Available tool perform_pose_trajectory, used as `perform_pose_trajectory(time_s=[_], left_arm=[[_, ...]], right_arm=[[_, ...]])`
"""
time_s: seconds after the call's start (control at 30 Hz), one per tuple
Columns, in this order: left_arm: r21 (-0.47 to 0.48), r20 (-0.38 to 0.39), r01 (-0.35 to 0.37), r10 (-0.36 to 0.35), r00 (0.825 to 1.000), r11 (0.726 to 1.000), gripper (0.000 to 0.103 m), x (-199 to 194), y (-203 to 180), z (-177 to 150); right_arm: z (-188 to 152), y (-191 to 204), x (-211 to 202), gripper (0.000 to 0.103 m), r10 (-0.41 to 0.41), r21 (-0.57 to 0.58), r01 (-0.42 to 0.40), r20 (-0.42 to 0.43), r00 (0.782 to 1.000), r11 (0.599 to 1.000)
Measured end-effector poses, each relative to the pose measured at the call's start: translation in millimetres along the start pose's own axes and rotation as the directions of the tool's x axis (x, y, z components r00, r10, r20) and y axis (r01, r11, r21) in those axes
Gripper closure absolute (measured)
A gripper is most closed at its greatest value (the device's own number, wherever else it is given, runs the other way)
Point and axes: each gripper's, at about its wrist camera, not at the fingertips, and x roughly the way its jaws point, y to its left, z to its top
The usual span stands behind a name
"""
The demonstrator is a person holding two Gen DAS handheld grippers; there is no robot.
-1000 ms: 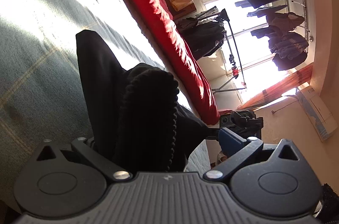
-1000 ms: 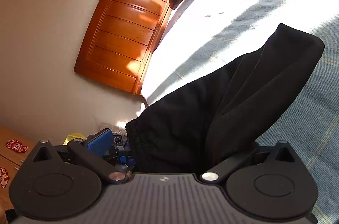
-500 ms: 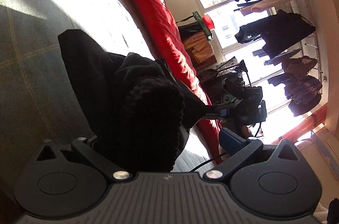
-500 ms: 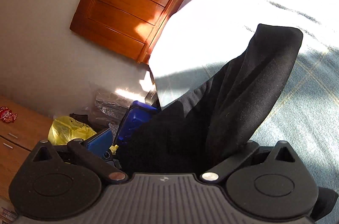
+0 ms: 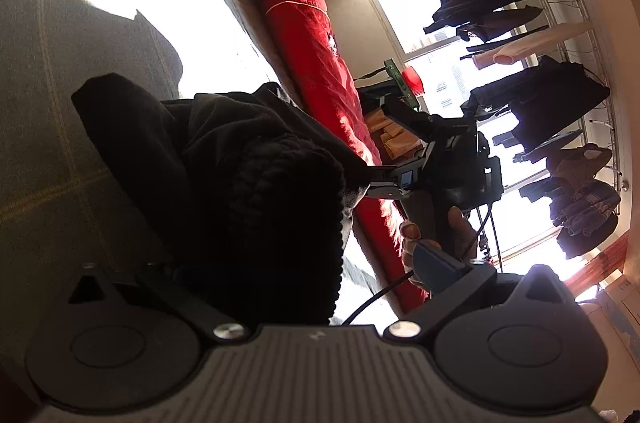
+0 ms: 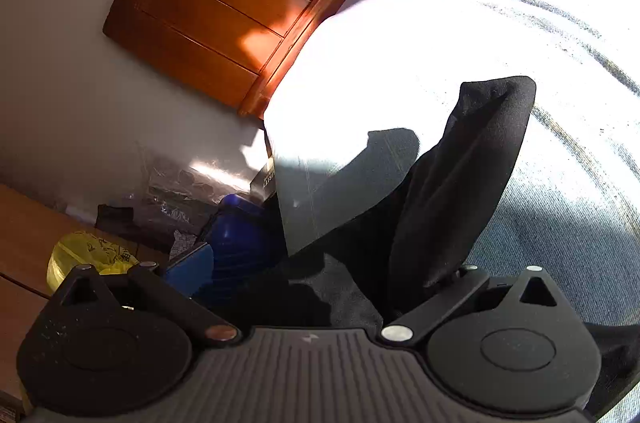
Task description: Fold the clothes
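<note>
above the bed point(image 6: 460, 23), each tool, left point(image 5: 288, 259) and right point(image 6: 320, 275), pinches the black garment point(image 6: 460, 183).

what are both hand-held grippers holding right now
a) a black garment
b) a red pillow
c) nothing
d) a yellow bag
a: the black garment bunches between the fingers of the left hand-held gripper, and in the right wrist view the same dark cloth rises out of the right hand-held gripper, above the bed.
</note>
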Motion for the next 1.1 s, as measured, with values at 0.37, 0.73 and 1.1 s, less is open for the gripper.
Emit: perform_pose_trajectory(time_s=[0.37, 0.73, 1.1], left_arm=[[0.014, 0.034, -0.127, 0.127, 0.991, 0.992, 0.001, -11.1, 21.7, 9.1], [0.103, 0.124, -0.331, 0.318, 0.940, 0.938, 0.001, -75.9, 9.2, -2.1], [0.210, -0.030, -0.151, 0.161, 0.986, 0.966, 0.001, 8.0, -24.2, 21.6]], right_arm=[[19.8, 0.1, 22.7, 0.000, -0.137, -0.083, 0.141, 0.057, 0.989, 0.986], [-10.8, -19.4, -45.4, 0.000, -0.314, -0.146, 0.343, 0.190, 0.930, 0.928], [-43.0, -38.6, -57.0, 0.000, -0.192, -0.092, 0.222, 0.258, 0.947, 0.971]])
